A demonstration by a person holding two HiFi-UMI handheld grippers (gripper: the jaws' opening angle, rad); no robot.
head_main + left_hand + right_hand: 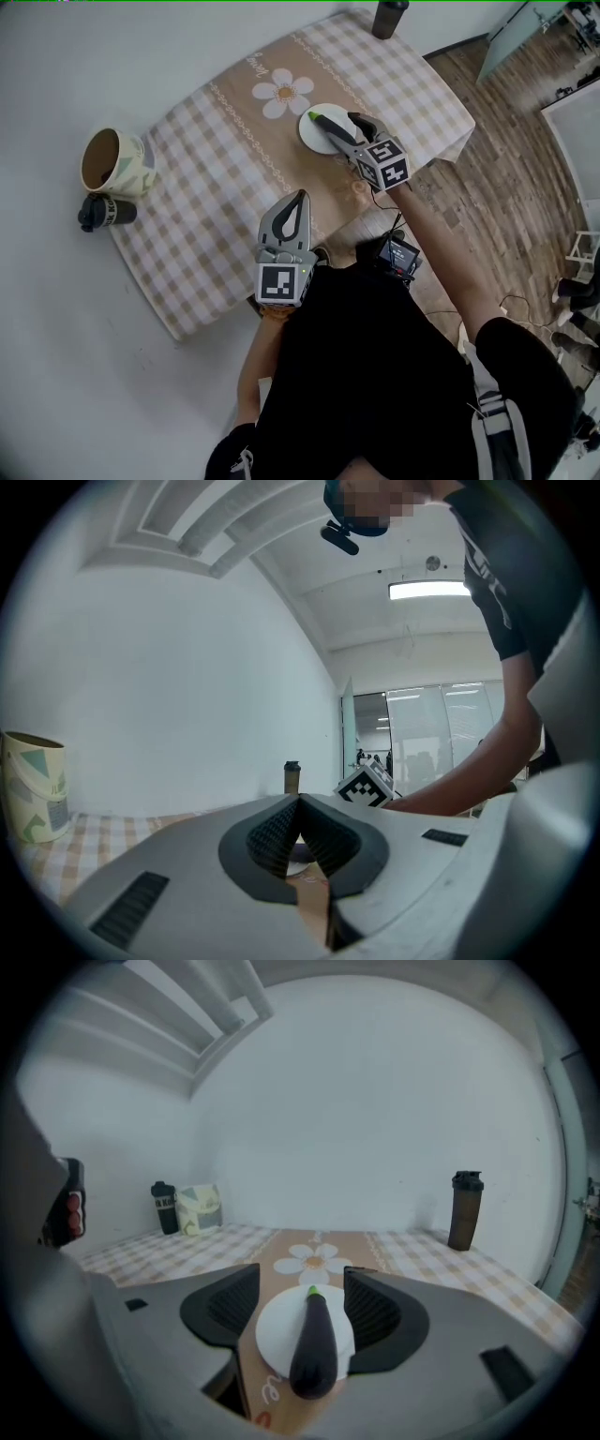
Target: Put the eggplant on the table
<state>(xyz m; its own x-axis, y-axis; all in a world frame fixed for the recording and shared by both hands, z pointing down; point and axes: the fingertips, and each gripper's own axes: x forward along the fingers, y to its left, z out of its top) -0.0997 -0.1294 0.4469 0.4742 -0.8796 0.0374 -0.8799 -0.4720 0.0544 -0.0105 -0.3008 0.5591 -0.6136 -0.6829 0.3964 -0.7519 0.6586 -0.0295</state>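
A dark purple eggplant [314, 1344] with a green tip lies on a small white plate [277, 1333], its blunt end over the near rim. The plate [313, 141] sits on the checked tablecloth [206, 197] beside a daisy print, and the eggplant [325, 125] shows there partly under the fingers. My right gripper [343, 133] hovers over it, open, with the pads well clear on either side [305, 1305]. Near the table's front edge my left gripper [300, 199] is shut with nothing in it [298, 808].
A patterned cup [117, 161] and a black bottle [105, 211] are at the table's left corner. A dark tumbler [388, 17] stands at the far corner. Wooden floor [525, 216] lies to the right. The person's body is close to the front edge.
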